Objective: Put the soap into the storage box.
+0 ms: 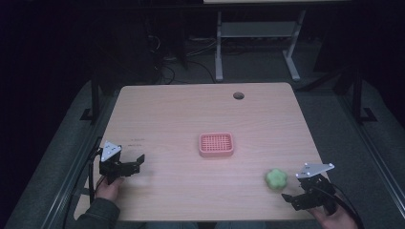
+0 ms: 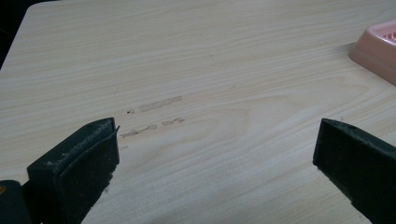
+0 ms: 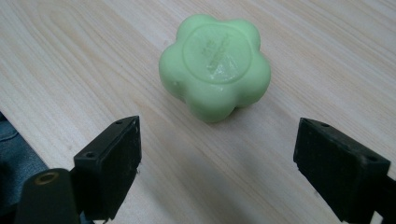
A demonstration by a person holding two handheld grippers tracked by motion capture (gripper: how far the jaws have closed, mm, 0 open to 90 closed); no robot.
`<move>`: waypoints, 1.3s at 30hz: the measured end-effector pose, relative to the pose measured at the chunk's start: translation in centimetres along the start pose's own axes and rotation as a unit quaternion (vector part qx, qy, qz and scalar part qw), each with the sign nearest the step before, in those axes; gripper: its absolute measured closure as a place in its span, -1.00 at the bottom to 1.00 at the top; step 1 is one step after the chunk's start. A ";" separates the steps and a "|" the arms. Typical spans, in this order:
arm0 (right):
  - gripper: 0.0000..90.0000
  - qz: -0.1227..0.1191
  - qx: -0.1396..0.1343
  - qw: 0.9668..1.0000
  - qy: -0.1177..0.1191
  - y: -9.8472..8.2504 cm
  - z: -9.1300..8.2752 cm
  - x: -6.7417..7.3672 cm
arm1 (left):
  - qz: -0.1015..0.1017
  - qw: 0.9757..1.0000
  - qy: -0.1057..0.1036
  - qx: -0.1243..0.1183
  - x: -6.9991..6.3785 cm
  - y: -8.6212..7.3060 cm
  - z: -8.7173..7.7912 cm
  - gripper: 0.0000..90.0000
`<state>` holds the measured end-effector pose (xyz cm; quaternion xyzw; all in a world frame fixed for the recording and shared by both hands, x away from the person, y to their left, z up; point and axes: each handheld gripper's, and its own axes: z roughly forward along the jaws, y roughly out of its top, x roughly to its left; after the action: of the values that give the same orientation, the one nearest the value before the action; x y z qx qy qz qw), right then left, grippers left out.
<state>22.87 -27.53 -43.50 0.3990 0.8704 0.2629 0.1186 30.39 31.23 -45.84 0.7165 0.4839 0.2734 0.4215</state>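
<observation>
The right gripper (image 1: pixel 292 196), jaws apart, stood near the green soap (image 1: pixel 275 179) at its 11 o'clock; the left gripper (image 1: pixel 138 164) was also wide apart.

A pale wooden worktop (image 1: pixel 200 109) stands in a dark room; a grey metal table frame (image 1: pixel 258 33) and cables (image 1: pixel 167 62) lie far behind.

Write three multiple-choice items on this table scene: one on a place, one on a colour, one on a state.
1. The soap lies nearest to:
A. the left gripper
B. the right gripper
C. the table's far edge

2. The dish is:
A. pink
B. blue
C. black

3. The right gripper is:
A. shut on the soap
B. shut on nothing
C. open, short of the soap

Key: 1 B, the soap sits just ahead of that gripper. 2 A, its ribbed tray is pink. 3 C, bare wood shows between soap and spread jaws.
</observation>
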 end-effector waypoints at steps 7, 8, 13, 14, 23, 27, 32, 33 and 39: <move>-0.68 -0.001 0.013 1.000 0.001 0.7 -0.2 0.0 | 0.009 1.000 -0.004 0.002 -0.3 0.0 0.1 -1.00; -0.68 -0.010 0.014 1.000 0.002 0.9 -0.2 0.0 | 0.010 1.000 -0.004 0.002 -0.3 0.0 0.1 -1.00; -0.68 -0.025 0.028 0.999 0.003 2.0 0.0 0.1 | 0.007 1.000 -0.004 0.004 -0.2 0.0 0.1 -1.00; -0.68 -0.028 0.030 0.999 0.004 2.2 0.1 0.1 | 0.007 1.000 -0.003 0.004 -0.2 0.0 0.1 -1.00; -0.68 -0.049 0.057 0.997 0.009 4.0 1.0 0.3 | 0.005 1.000 -0.003 0.007 -0.2 0.0 0.2 -1.00; -0.68 -0.058 0.066 0.996 0.012 4.6 1.4 0.4 | 0.005 1.000 -0.005 0.004 -0.3 0.0 0.1 -1.00; -0.68 -0.057 0.073 0.996 0.012 5.2 1.8 0.3 | 0.004 1.000 -0.005 0.006 -0.3 0.0 0.1 -1.00; -0.68 -0.059 0.076 0.995 0.014 5.3 1.8 0.2 | 0.004 1.000 -0.005 0.007 -0.3 0.0 0.1 -1.00; -0.68 -0.062 0.085 0.994 0.015 5.7 2.2 0.2 | 0.003 1.000 -0.004 0.006 -0.2 0.0 0.1 -1.00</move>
<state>27.27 -23.50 -42.15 0.3491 0.9142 0.1865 0.0872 30.40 30.95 -45.92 0.7218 0.4816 0.2686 0.4182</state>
